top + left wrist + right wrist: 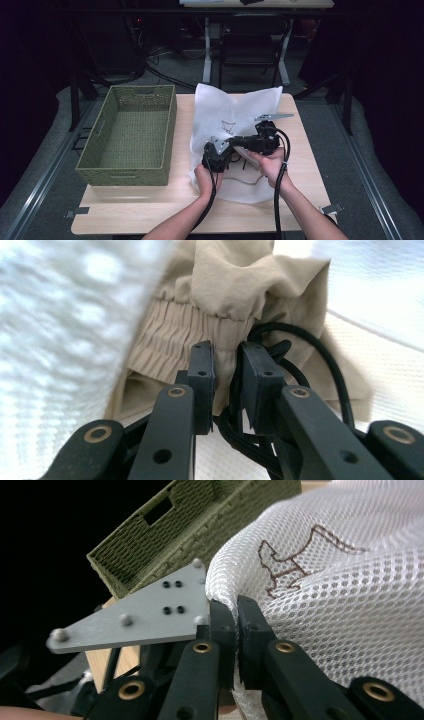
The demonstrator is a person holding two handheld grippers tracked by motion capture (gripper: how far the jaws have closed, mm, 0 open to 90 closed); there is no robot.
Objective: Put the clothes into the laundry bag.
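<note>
On the worktop (pixel 125 212), a white mesh bag (pixel 235 107) lies spread right of the green woven basket (pixel 127 135), just beside it. Right gripper (pixel 236 611): fingers clamped on a raised fold of the mesh at the bag's edge, near the brown stitched mark (pixel 295 560). Left gripper (pixel 226 356): fingers nearly together, narrow gap left, beige garment's (pixel 240 285) elastic waistband (pixel 175 327) and its black drawcord (pixel 320 352) right at the tips; can't tell if the pads grip the fabric. Garment sits in the bag's mouth. Both hands meet mid-bag in the high view.
</note>
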